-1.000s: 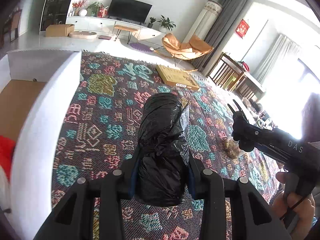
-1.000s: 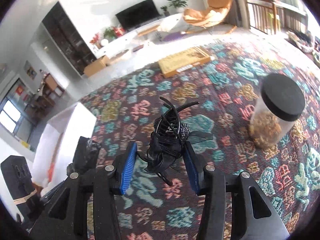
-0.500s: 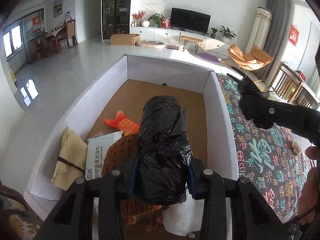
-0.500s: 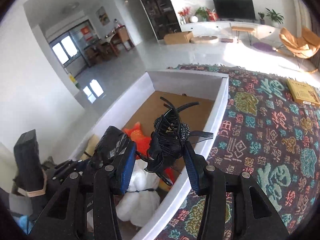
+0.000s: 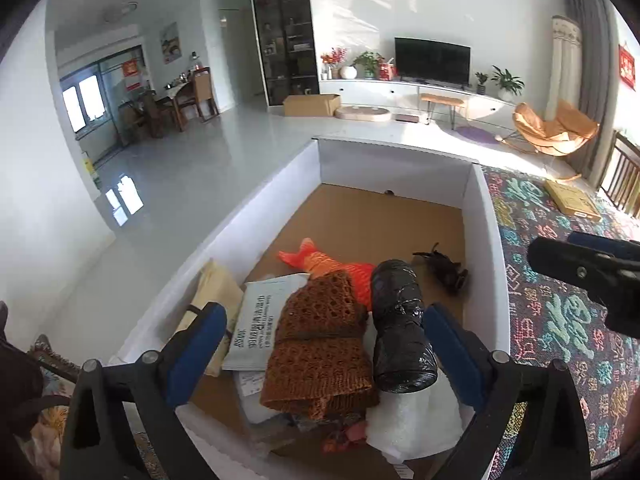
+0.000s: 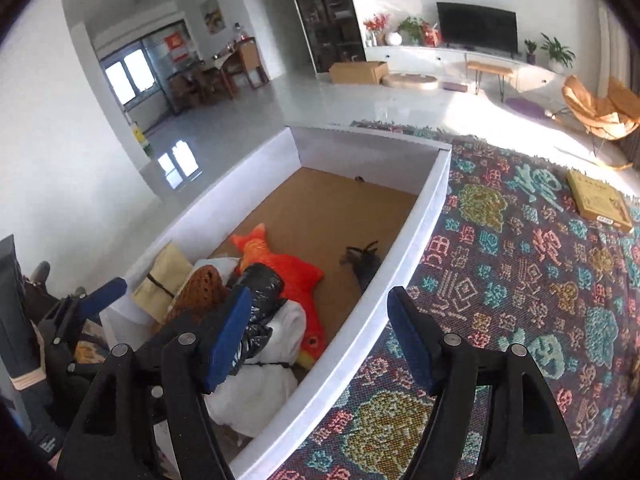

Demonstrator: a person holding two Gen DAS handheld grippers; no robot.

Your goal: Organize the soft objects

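**A:** Why do both sets of fingers hang over the white box [image 5: 486, 248] with nothing in them?

**B:** Both are letting go. The left gripper [image 5: 324, 348] is opening, its blue pads wide apart; the black roll [image 5: 400, 328] lies between them in the left view, but neither pad presses on it. It rests on the pile in the near corner, against the brown knit piece [image 5: 320, 344] and the white bundle [image 5: 412, 416].

**A:** And the right one?

**B:** The right gripper [image 6: 320, 336] is opening too, empty, poised above the box's long wall. The black hair clip [image 5: 444, 270] lies on the bare cardboard floor just inside that wall, apart from the pile.

**A:** Why the box?

**B:** It appears to serve as the collecting place for the soft things: the orange fish toy [image 6: 288, 268], a yellowish cloth [image 6: 164, 280] and a white packet [image 5: 256, 324] already lie there, while the flat yellow box [image 6: 600, 200] stays out on the patterned rug [image 6: 520, 280].
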